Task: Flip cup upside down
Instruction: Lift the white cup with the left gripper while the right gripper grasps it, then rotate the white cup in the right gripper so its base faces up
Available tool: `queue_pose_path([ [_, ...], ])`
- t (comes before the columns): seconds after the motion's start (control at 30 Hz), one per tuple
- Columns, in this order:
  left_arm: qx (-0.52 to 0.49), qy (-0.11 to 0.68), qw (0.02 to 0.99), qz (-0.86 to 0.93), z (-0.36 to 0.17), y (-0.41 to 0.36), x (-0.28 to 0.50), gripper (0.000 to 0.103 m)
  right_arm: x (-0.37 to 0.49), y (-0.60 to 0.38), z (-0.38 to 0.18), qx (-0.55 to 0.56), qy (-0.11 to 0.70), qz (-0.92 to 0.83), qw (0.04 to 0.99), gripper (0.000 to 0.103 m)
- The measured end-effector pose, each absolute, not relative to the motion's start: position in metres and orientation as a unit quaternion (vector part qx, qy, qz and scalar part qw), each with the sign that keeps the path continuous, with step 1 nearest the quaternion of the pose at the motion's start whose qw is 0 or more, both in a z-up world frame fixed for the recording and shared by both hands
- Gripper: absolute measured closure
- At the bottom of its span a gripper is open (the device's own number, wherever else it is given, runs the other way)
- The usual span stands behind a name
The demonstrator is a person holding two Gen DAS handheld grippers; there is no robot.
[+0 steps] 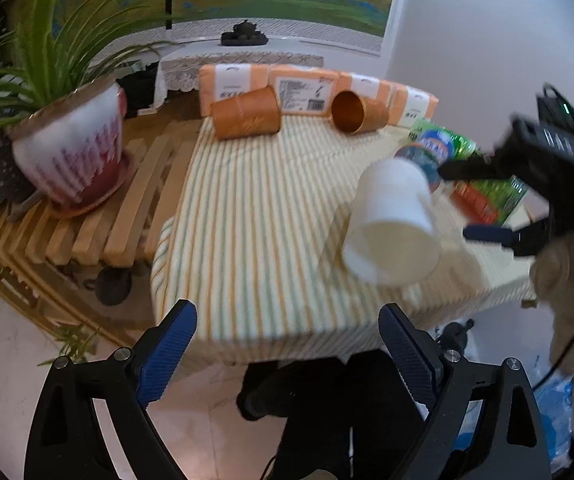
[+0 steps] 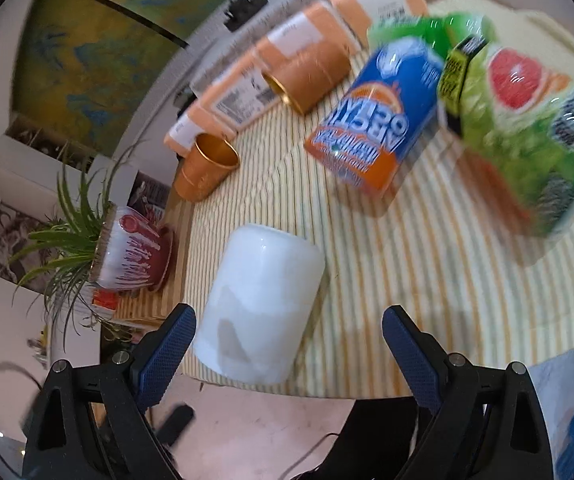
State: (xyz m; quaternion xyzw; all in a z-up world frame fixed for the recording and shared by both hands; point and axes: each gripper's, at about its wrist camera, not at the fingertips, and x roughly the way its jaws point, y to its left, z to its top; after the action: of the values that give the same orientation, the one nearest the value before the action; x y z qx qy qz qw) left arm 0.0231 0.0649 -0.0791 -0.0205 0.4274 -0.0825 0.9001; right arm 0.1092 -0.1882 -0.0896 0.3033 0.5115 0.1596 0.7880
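2 grippers are in view, both spread wide with nothing between their fingers. Nearest, the left gripper (image 1: 289, 344) hangs off the front edge of the table (image 1: 247, 280), over the floor. Just past that edge, toward the front right corner, the white cup (image 1: 393, 224) lies on its side on the striped cloth, mouth toward the left wrist camera. The right gripper (image 1: 457, 202) sits at the cup's right, its fingers close to the cup wall; whether they touch is hard to say through the blur. From the right wrist camera the cup (image 2: 261, 308) lies between and just beyond the fingers, nearer the left one. Behind it stand a blue bottle (image 2: 379, 120) and a green bottle (image 2: 527, 132). Farther back, 2 copper cups (image 1: 247, 114) (image 1: 357, 112) lie on their sides before orange packets (image 1: 307, 88) along the far edge. Off the left edge, a potted plant (image 1: 67, 140) stands on a slatted bench.
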Motion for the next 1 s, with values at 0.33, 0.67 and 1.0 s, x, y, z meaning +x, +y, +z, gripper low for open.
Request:
queue_pose_path([
  [0.33, -0.034, 0.441, 0.893, -0.078, -0.096, 0.074, 0.021, 0.009, 0.150, -0.160, -0.091, 0.265, 0.551, 0.152, 0.777, 0.011],
  [0.67, -0.045, 0.439, 0.894, -0.072, -0.096, 0.079, 0.025, 0.009, 0.171, -0.159, -0.112, 0.279, 0.587, 0.160, 0.743, 0.019],
  [1.0, -0.052, 0.444, 0.891, -0.075, -0.097, 0.076, 0.027, 0.009, 0.168, -0.160, -0.107, 0.280, 0.576, 0.176, 0.748, 0.028],
])
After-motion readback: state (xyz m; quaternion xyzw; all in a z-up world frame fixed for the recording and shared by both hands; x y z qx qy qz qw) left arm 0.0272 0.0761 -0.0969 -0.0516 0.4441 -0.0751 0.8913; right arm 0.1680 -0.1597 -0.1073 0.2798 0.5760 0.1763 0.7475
